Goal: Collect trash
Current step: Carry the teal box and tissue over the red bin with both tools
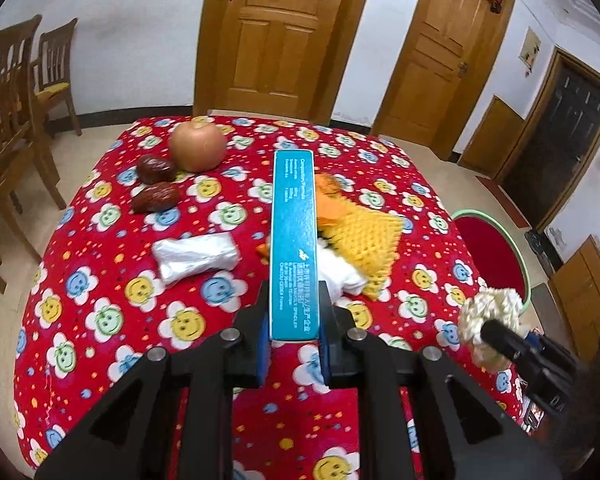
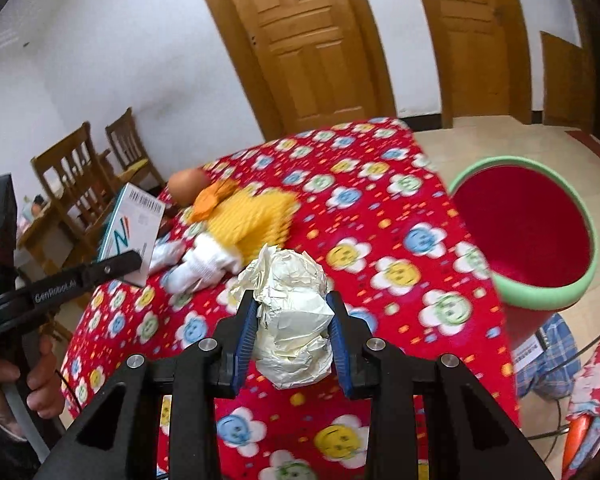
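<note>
Between the left gripper's (image 1: pixel 294 320) fingers a teal box (image 1: pixel 293 240) is sitting clamped, while the right gripper (image 2: pixel 292 320) is squeezing crumpled paper (image 2: pixel 290 308) that, seemingly loosely held, may slip out.

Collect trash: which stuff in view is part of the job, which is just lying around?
Job:
- teal box, clamped in left gripper
- paper wad, clamped in right gripper
- bin beside the table
- likely trash on the table: plastic wrap, yellow foam net, orange peel, white tissue

Lying about, probably:
- apple
- two dates
- chairs
</note>
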Tool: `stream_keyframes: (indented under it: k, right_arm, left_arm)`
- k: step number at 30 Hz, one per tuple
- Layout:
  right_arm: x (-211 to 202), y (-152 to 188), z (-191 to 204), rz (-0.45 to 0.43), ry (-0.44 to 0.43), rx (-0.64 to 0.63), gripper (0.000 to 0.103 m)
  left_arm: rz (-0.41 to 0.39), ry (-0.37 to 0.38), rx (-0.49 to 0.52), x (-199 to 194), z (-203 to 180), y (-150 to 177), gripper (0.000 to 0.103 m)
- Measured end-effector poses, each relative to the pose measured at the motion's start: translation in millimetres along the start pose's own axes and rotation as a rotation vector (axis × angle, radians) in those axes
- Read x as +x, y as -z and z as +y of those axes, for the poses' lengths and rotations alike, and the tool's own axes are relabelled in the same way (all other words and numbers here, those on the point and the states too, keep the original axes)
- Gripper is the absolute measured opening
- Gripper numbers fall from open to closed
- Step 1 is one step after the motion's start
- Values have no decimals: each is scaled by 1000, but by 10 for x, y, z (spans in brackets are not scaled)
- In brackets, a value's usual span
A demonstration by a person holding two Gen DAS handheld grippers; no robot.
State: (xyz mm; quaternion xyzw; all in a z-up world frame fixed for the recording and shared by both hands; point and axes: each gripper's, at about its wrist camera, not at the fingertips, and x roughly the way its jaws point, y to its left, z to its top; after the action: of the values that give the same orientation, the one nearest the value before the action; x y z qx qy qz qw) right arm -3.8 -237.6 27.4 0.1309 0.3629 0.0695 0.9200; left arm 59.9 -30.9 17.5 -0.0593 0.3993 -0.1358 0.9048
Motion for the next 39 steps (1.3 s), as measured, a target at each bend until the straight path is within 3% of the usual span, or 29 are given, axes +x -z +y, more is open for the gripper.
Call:
stream_keyframes:
  k: [21, 39]
  right_arm:
    - [-166, -369, -947, -101, 186, 133, 35]
    - [97, -432, -1841, -69, 340, 256, 35]
  left_arm:
    - [59, 135, 168, 532, -1036, -301, 18]
    - [156, 241, 282, 1179, -1955, -386, 18]
